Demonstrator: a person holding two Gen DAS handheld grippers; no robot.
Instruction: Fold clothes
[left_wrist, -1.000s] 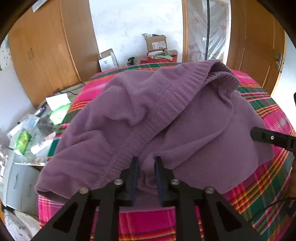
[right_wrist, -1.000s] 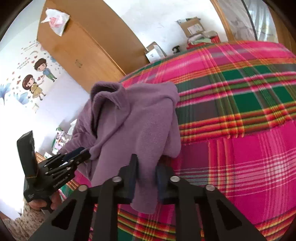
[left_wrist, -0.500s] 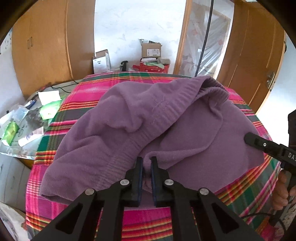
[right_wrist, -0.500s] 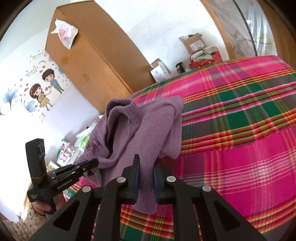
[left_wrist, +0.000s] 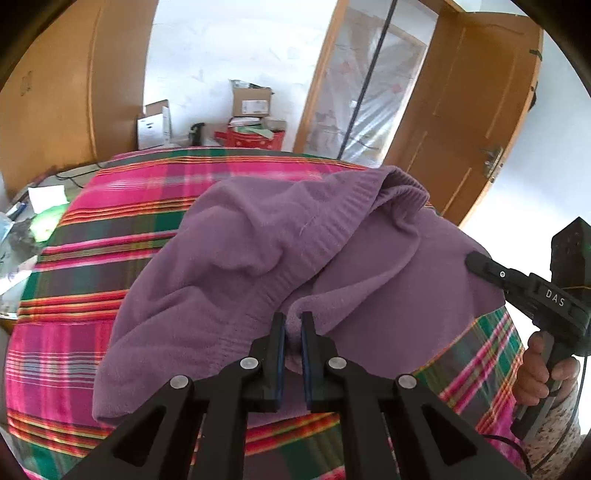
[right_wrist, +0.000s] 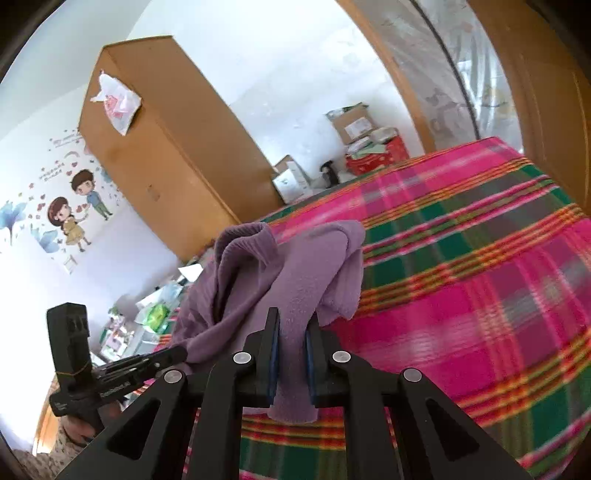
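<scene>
In the left wrist view the left gripper (left_wrist: 291, 332) stands at lower centre, its jaws nearly closed on a pinch of the purple garment (left_wrist: 258, 258) at the near edge. The garment lies bunched across the middle of the plaid cover (left_wrist: 92, 258), its ribbed band running up toward the upper right. At the right edge the right gripper (left_wrist: 517, 284), held by a hand (left_wrist: 543, 369), meets the garment's far side. Two grips on separate edges would let the cloth be lifted and spread or laid over; which of these is in hand cannot be settled, since the heap fits either a fold being made or cloth being opened out.

In the right wrist view the left gripper shows at lower left; at lower centre the right gripper (right_wrist: 291, 332) has its jaws drawn in on a hanging flap of the garment (right_wrist: 303, 266), which rises in a peak above the cover.

The cover is soft, pink and green. Behind stand a wooden wardrobe (right_wrist: 166, 147), boxes (left_wrist: 251, 103) by a white wall, and a door (left_wrist: 461, 110) at right.
</scene>
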